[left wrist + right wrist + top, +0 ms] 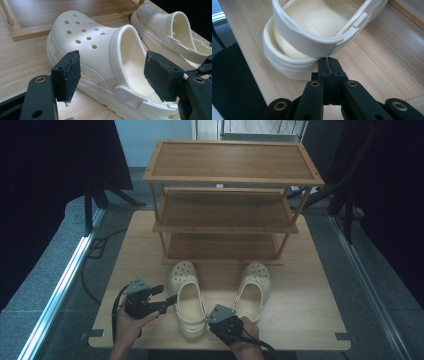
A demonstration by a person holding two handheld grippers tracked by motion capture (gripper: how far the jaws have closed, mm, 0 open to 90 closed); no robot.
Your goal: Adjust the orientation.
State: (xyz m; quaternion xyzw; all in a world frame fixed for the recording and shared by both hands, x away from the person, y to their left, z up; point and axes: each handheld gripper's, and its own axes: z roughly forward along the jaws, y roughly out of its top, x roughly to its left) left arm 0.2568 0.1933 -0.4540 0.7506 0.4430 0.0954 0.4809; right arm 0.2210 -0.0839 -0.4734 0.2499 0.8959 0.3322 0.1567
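Observation:
Two cream perforated clogs lie on the wooden table (310, 305), toes toward a shoe rack. My left gripper (164, 297) sits at the left clog's (186, 297) outer side. In the left gripper view it stands open (113, 60), its pads level with the side of that clog (85, 42) and apart from it. The right clog (252, 287) lies farther off (160, 22). My right gripper (212, 322) is between the two heels; its jaws are shut (328, 60) with nothing between them, tips right at the clog's heel (294, 65), under the heel strap (312, 45).
A three-tier bamboo rack (225, 210) stands on the table's far half, its shelves bare. The table's front edge runs just behind both hands. Black stands and cables sit on the grey floor at either side.

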